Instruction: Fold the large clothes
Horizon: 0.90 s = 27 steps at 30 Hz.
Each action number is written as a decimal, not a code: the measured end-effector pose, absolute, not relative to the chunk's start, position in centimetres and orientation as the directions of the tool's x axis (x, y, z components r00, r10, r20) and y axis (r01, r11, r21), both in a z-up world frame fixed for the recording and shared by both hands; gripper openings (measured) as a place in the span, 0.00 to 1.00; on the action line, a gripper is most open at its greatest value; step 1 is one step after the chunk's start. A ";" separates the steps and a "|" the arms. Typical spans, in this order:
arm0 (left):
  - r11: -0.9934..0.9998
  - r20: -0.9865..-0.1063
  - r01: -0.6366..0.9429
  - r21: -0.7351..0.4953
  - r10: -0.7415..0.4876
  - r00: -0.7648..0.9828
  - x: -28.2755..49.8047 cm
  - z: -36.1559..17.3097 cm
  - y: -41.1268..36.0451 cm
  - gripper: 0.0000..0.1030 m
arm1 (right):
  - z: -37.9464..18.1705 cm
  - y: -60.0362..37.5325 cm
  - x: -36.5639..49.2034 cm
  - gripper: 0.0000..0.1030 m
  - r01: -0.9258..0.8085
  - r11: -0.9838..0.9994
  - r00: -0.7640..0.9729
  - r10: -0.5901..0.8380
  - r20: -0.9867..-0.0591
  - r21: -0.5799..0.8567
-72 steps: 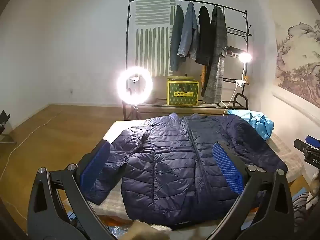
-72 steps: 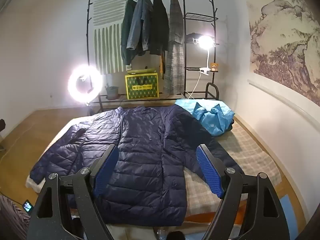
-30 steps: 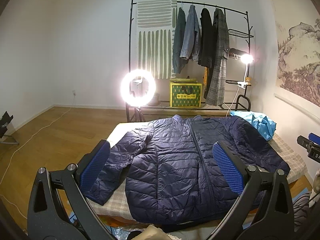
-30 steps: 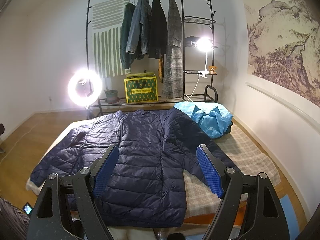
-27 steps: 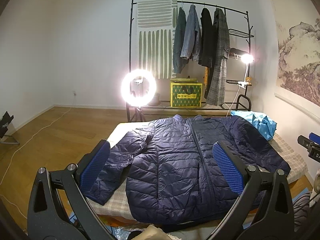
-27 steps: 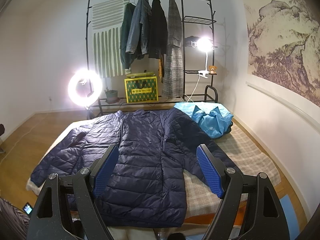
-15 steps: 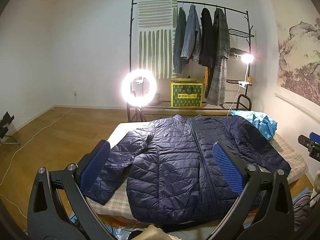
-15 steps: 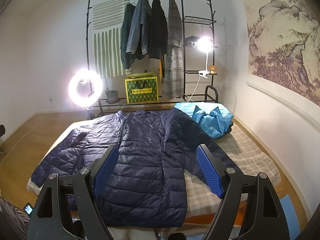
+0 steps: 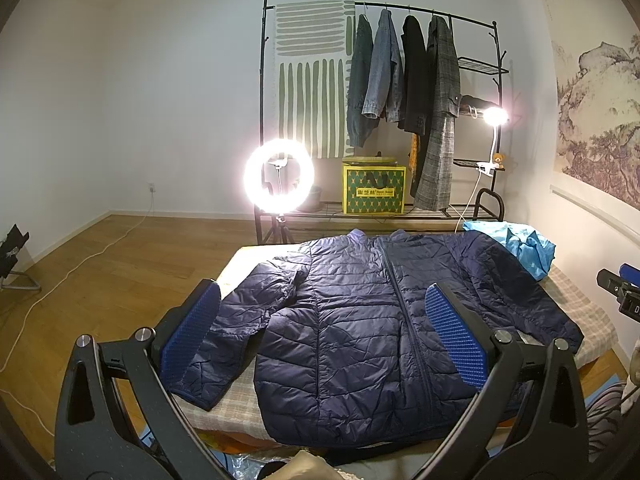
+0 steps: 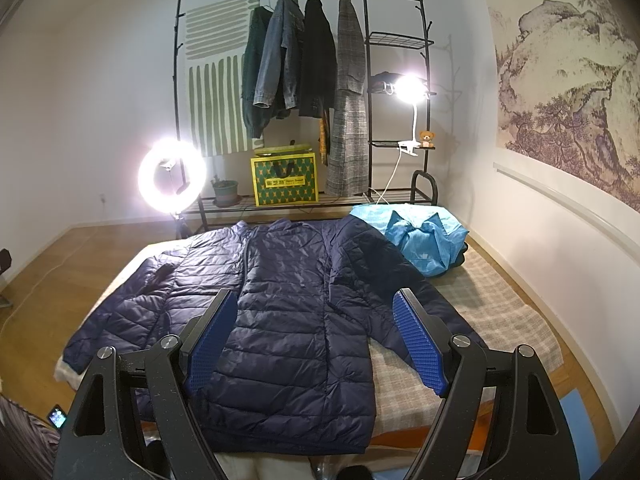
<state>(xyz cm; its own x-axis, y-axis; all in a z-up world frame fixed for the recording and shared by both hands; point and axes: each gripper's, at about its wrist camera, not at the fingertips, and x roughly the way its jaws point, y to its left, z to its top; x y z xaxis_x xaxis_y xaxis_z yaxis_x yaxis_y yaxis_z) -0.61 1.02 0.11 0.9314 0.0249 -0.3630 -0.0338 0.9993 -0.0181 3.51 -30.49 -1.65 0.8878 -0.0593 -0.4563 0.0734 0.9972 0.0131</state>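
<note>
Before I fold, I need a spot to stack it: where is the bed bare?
The bare checked mattress lies right of the navy jacket, below the light-blue garment. A narrow strip shows under the jacket's left sleeve. The middle and far edge are crowded. Both tools, left and right, are open and empty.

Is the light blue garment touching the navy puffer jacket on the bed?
Touching. In the right wrist view, the light blue garment lies against the navy puffer jacket at its far shoulder and sleeve, with no bedcover showing between them.
</note>
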 end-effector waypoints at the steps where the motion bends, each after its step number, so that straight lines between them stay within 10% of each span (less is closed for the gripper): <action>1: 0.999 -0.363 -0.035 -0.018 0.026 0.932 -0.6 0.1 1.0 1.00 | -1.7 -30.5 3.5 0.78 0.073 0.997 0.888 -0.059 -0.456 0.014; 27: 0.998 -0.383 -0.069 0.008 0.067 0.921 0.7 -0.7 2.4 1.00 | -1.7 -28.9 4.7 0.78 0.052 0.998 0.889 -0.035 -0.457 0.024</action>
<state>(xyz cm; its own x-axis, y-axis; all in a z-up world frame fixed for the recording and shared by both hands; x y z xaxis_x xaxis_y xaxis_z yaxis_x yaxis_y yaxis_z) 0.65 2.41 -0.72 0.9212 0.0668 -0.3833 -0.0689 0.9976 0.0083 4.69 -28.95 -1.65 0.8889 -0.0355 -0.4567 0.0524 0.9983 0.0244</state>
